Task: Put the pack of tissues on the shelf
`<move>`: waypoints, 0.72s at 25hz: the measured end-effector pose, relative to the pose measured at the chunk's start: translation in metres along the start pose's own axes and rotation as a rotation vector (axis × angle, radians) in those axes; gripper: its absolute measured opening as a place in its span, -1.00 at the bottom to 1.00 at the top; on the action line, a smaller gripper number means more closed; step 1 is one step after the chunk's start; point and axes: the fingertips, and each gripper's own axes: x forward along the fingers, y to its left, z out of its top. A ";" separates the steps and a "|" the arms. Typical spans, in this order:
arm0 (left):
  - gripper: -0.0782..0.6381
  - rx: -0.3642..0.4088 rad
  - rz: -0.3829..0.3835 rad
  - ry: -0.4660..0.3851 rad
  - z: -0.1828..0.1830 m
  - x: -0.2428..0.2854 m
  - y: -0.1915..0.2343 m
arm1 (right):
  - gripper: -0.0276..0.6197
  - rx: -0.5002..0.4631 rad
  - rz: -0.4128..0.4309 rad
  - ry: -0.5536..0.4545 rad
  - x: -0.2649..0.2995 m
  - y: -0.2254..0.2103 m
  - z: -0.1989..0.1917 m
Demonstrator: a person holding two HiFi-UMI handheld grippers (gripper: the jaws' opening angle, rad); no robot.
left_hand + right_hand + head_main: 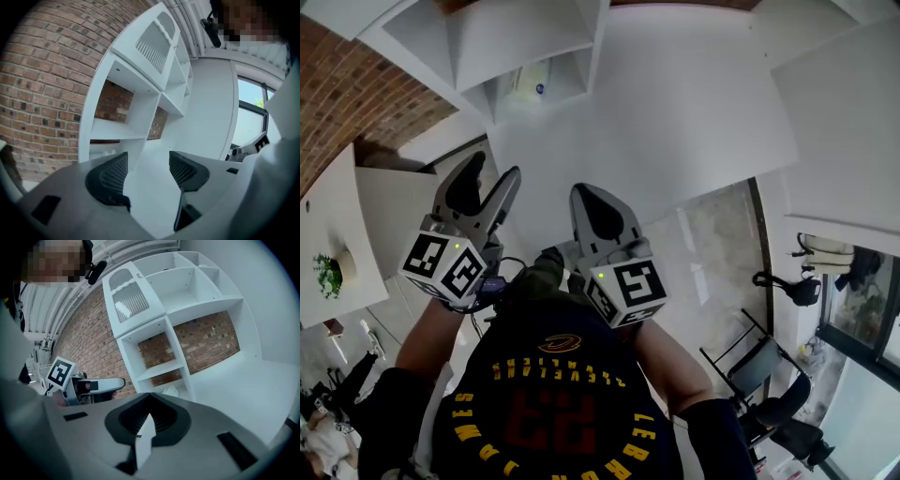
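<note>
Here, head view: we see the pack of tissues [532,82] inside a shelf [473,52] compartment, ahead of both grippers and well apart; the left gripper [492,171] looks nearer.
Left gripper view: our jaws stand apart, empty.
Right gripper view: right gripper [149,401] jaws pressed together, empty; pack low ahead.

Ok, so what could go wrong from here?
The tissues already lie in a shelf compartment, so reaching in now might knock them out. The right claw is shut and would probably shove rather than grip. The left claw is open and empty.
</note>
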 end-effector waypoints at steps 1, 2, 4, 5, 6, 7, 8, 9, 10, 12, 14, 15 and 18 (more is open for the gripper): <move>-0.01 -0.018 -0.001 -0.014 0.005 -0.007 -0.003 | -0.93 -0.010 0.009 -0.003 -0.003 0.004 0.004; -0.01 -0.031 -0.002 -0.027 0.009 -0.013 -0.007 | -0.93 -0.020 0.018 -0.005 -0.006 0.007 0.007; -0.01 -0.048 -0.006 -0.051 0.018 -0.025 -0.016 | -0.93 -0.030 0.036 -0.013 -0.010 0.014 0.013; -0.01 -0.054 -0.010 -0.061 0.022 -0.031 -0.021 | -0.93 -0.032 0.044 -0.018 -0.012 0.018 0.016; -0.01 -0.061 -0.015 -0.070 0.026 -0.037 -0.025 | -0.93 -0.036 0.053 -0.023 -0.015 0.022 0.019; -0.01 -0.067 -0.021 -0.080 0.029 -0.042 -0.030 | -0.93 -0.041 0.062 -0.027 -0.016 0.026 0.023; -0.01 -0.073 -0.024 -0.091 0.033 -0.048 -0.033 | -0.93 -0.046 0.072 -0.032 -0.018 0.030 0.027; -0.01 -0.080 -0.026 -0.102 0.038 -0.054 -0.035 | -0.93 -0.052 0.084 -0.038 -0.020 0.034 0.030; -0.01 -0.086 -0.026 -0.112 0.042 -0.060 -0.037 | -0.93 -0.059 0.096 -0.042 -0.022 0.038 0.032; -0.03 -0.097 -0.024 -0.132 0.050 -0.072 -0.039 | -0.93 -0.078 0.119 -0.050 -0.026 0.046 0.037; -0.09 -0.100 -0.023 -0.154 0.059 -0.085 -0.041 | -0.93 -0.101 0.139 -0.058 -0.030 0.054 0.042; -0.13 -0.098 -0.025 -0.166 0.064 -0.090 -0.042 | -0.93 -0.112 0.148 -0.064 -0.031 0.058 0.045; -0.31 -0.089 -0.044 -0.190 0.074 -0.105 -0.047 | -0.93 -0.137 0.173 -0.086 -0.034 0.070 0.053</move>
